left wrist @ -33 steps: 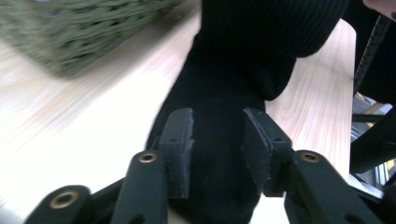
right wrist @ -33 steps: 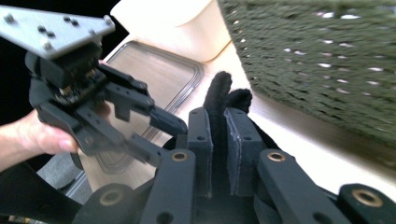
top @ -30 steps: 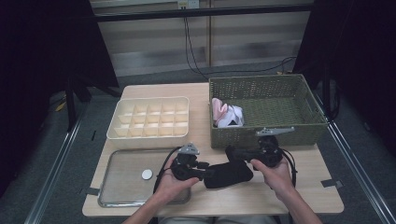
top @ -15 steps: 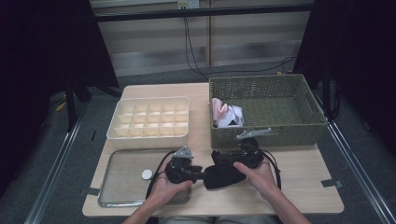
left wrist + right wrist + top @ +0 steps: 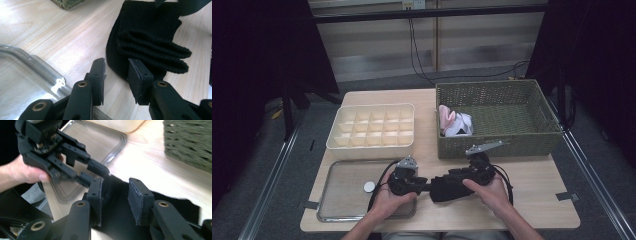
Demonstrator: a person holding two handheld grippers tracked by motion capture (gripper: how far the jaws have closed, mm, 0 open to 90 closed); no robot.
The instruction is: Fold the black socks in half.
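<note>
Near edge of the table (image 5: pixel 532 210): my left gripper (image 5: pixel 116 75) has been closing, yet its jaws stand parted, the folded black sock (image 5: pixel 147 42) just beyond the tips with its edge in the gap, pads not pressing. My right gripper (image 5: pixel 115 200) has just opened; the sock lies under and between its parted jaws, unclamped. The sock lies flat on the wood between both hands. Left, metal tray (image 5: pixel 342 200); farther, compartment box (image 5: pixel 372 125) and wicker basket (image 5: pixel 497 145).
</note>
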